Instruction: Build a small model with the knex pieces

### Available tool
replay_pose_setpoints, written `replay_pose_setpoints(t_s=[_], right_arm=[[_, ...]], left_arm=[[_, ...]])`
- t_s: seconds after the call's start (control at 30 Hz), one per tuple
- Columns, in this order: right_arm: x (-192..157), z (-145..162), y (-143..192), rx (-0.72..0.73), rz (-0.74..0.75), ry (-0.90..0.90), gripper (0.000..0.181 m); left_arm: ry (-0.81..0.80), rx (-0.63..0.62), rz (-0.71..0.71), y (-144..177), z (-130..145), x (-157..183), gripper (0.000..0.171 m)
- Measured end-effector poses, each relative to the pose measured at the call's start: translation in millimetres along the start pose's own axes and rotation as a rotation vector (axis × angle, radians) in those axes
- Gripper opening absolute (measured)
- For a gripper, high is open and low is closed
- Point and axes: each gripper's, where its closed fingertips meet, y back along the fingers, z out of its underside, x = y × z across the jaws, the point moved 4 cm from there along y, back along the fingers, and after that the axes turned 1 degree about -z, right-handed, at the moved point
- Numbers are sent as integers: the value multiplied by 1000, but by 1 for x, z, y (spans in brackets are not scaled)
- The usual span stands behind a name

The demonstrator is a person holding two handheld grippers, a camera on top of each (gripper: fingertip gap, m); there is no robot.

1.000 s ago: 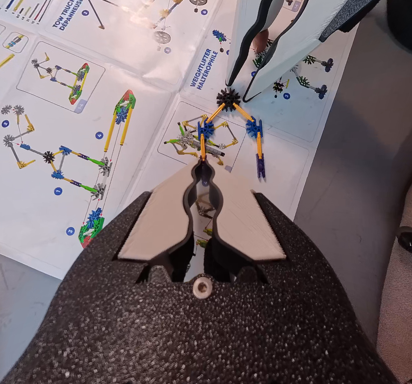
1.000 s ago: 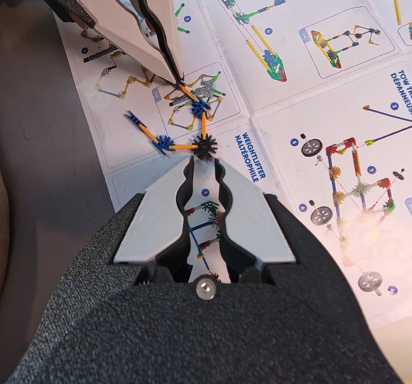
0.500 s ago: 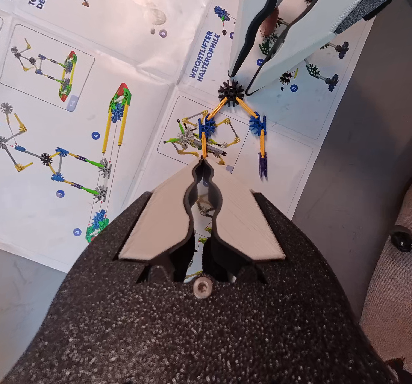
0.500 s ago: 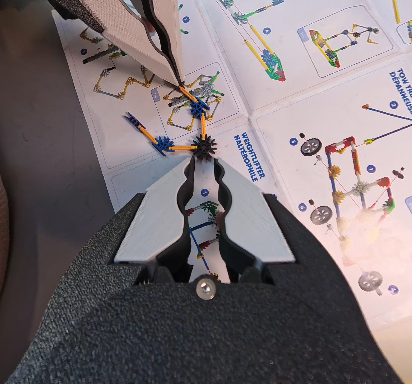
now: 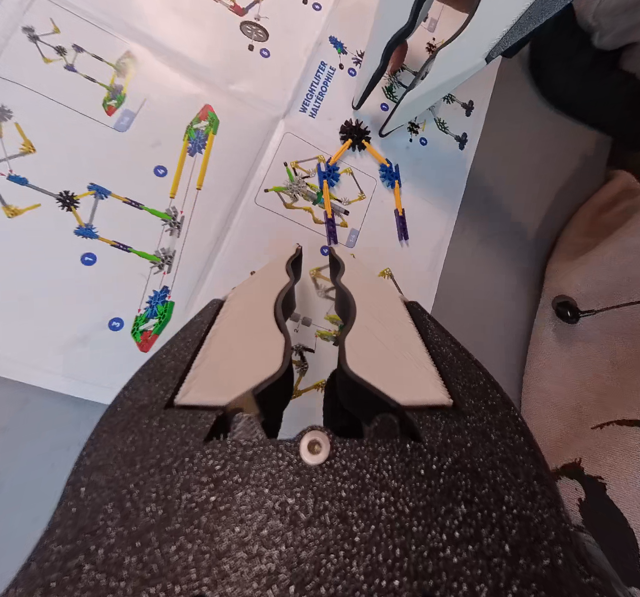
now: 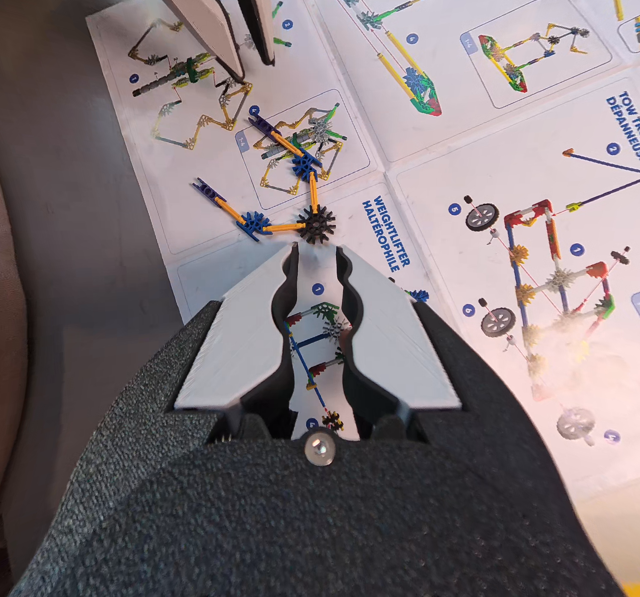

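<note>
since the earlier frames the left gripper has let go: its jaws, then pinched on the tip of one purple end piece, now stand a little apart with nothing between them, drawn back just short of that piece. the right gripper has barely shifted; its jaws are moderately open and empty, its tips just beside the black spoked hub without clearly touching it

the toy assembly lies flat on the printed instruction sheet, near the sheet's edge by the grey table. from the hub two orange rods run to two blue connectors, and from each a further orange rod ends in a purple piece. as a judgement, this is a release, with the piece set down and both grippers free; any fresh grip would call for closing squarely on a thin rod or on the hub, since these parts are small and light and may skid on the glossy paper

the left wrist view shows a pale patterned cloth beyond the table edge, with a dark bead on a thread, which the right wrist view only hints at along its left border. the right wrist view shows the hub's centre hole and the gap between hub and tips, and a yellowish glare on the sheet at right
</note>
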Motion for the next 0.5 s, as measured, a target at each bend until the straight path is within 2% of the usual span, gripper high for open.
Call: replay_pose_setpoints(t_s=[0.23,0.37,0.5], right_arm=[[-8,0,-1,-71,-3,50,13],[-3,-8,-4,-100,17,83,8],[5,-20,-16,-112,33,110,9]], left_arm=[[-58,-2,49,-14,6,12,15],[-94,-25,54,-19,9,21,13],[-146,-43,116,-21,12,37,13]])
